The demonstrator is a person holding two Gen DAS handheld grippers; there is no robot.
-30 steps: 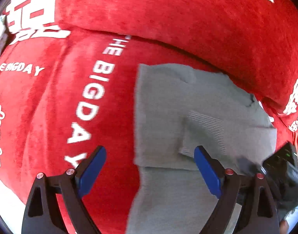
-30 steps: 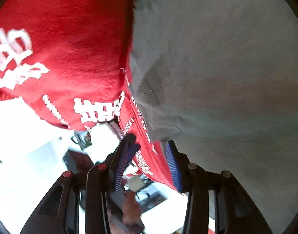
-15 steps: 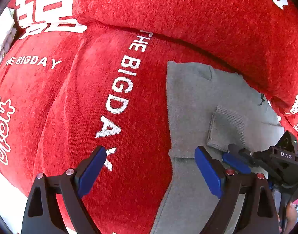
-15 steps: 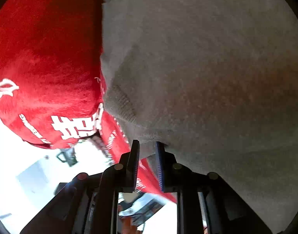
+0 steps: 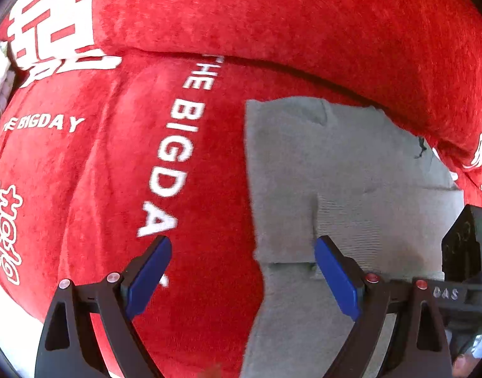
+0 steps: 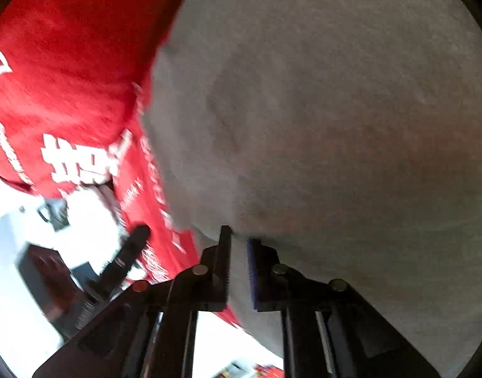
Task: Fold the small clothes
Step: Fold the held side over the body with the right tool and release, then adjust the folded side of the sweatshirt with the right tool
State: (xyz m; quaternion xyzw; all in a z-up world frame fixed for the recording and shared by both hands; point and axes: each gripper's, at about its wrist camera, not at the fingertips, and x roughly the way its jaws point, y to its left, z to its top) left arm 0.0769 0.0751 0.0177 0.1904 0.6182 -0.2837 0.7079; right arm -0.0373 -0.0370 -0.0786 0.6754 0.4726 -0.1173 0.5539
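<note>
On red sofa [image 5: 115, 170], grey garment [image 5: 319, 163], left gripper [image 5: 241, 255] wide apart astride its edge, right gripper [image 6: 239, 242] pinching hem.

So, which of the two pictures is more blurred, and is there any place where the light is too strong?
Left wrist view: mostly sharp, the white letters on the red cover read well, and the grey garment shows its knit; edges bend from the fisheye. Right wrist view: clearly more blurred, the print on the cover is smeared, and the background at lower left is washed out to white.
</note>
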